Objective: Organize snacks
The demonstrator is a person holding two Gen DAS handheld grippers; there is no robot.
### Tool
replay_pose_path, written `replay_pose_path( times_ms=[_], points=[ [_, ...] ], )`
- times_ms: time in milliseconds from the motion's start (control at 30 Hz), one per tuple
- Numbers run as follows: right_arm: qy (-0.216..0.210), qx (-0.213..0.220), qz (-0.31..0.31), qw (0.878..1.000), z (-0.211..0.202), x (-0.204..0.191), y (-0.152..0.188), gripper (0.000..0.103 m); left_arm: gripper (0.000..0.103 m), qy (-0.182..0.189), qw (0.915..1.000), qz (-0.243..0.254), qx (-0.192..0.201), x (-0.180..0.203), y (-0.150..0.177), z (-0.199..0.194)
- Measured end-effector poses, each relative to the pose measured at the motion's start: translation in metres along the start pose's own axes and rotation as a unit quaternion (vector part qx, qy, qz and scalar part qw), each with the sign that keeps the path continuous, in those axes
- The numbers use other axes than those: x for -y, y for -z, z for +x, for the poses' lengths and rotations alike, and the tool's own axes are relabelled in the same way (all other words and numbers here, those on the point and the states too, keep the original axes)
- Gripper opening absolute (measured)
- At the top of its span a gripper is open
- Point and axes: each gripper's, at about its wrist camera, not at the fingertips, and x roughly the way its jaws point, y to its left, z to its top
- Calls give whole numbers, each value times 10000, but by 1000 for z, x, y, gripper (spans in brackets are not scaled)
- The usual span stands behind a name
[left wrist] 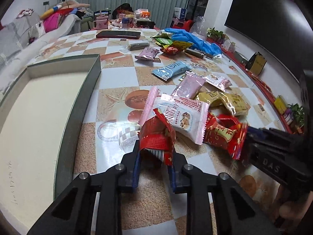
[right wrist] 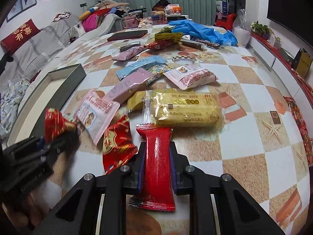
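Glossy red foil wrapper (left wrist: 156,137), crinkled and catching light, sits between the matt black plastic fingers of the left tool (left wrist: 154,156), with shiny metal pins at the joints. The right tool (right wrist: 157,160) pinches a smooth, glossy red plastic sachet (right wrist: 156,168). Beneath, the table (right wrist: 244,156) wears slick patterned oilcloth, beside a matt cardboard box (left wrist: 39,107).

Snacks lying spread over the desk (left wrist: 117,72), a tray sitting at its left.

The tray (left wrist: 58,90) is sitting left of the snack heap (left wrist: 195,105). A phone (left wrist: 118,34) is lying behind the tray at the desk's far side, and gloves (left wrist: 192,39) are lying right of it, behind the heap. The left tongs (left wrist: 154,152) are gripping one packet (left wrist: 156,135) just before the heap; the right tongs (right wrist: 157,152) are gripping a long packet (right wrist: 156,166) before a wafer pack (right wrist: 185,109).
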Motion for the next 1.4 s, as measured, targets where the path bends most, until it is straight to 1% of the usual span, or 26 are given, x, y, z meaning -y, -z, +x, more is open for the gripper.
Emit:
replay_pose_path(
  times_ms=[133,167,200,233,267,300,333,467,567,600,633,667,700,800,933,1033,1133,1200,1233,1300,1333,1400],
  points=[
    [169,75,-17,9998,8,-7,-8,22,27,173,9998,-94,0,-5,0,1],
    [215,149,-18,9997,9,-8,-8,23,32,228,9997,-127,4,-7,0,1],
    [273,220,-55,9994,9,-10,-6,23,45,270,9995,-144,15,-8,0,0],
    [322,254,-91,9991,9,-12,-5,23,55,241,9996,-155,34,-8,0,-1],
    [351,272,-100,9990,9,-13,-5,23,73,137,9997,-181,43,-8,0,-1],
    [342,280,-92,9990,9,-12,-5,23,80,69,9998,-186,22,-8,0,0],
    [318,286,-74,9991,9,-11,-6,23,80,3,9998,-202,0,-8,-1,1],
    [249,308,2,9992,9,-8,-6,23,80,-55,9996,-288,-60,-11,-9,5],
    [227,308,1,9993,9,-7,-7,24,80,25,9987,-516,-16,-17,-17,10],
    [210,308,13,9993,10,-8,-7,24,77,53,9987,-500,15,-15,-17,11],
    [182,312,33,9993,9,-6,-7,24,71,77,9991,-407,36,-12,-17,12],
    [149,315,57,9994,9,-5,-7,24,47,91,9996,-274,37,-7,-16,12],
    [105,319,90,9994,9,-4,-7,24,38,95,9998,-144,13,-2,-14,12],
    [10,329,161,9993,9,-1,-6,24,37,186,9998,6,20,4,-8,7],
    [-54,338,208,9992,9,0,-6,24,37,335,9994,-60,96,-1,1,-5],
    [-95,344,236,9991,8,2,-6,24,37,267,9996,-94,96,-4,4,-6],
    [-77,335,187,9992,8,0,-6,24,37,124,9997,-177,64,-5,3,-1],
    [-153,330,93,9993,8,-2,-6,21,38,47,9999,-116,72,-2,3,-1],
    [-198,376,53,9991,6,-3,-5,21,38,17,9999,-89,76,-1,3,-1],
    [-215,645,0,9977,-4,-4,-3,21,38,-13,9999,-90,86,-1,3,-1],
    [-253,709,-32,9972,-7,-5,-1,21,38,-32,9999,-120,96,-3,3,-1],
    [-163,717,-71,9973,-8,-7,0,21,38,-90,9996,-229,122,-6,3,-2]
  ],
)
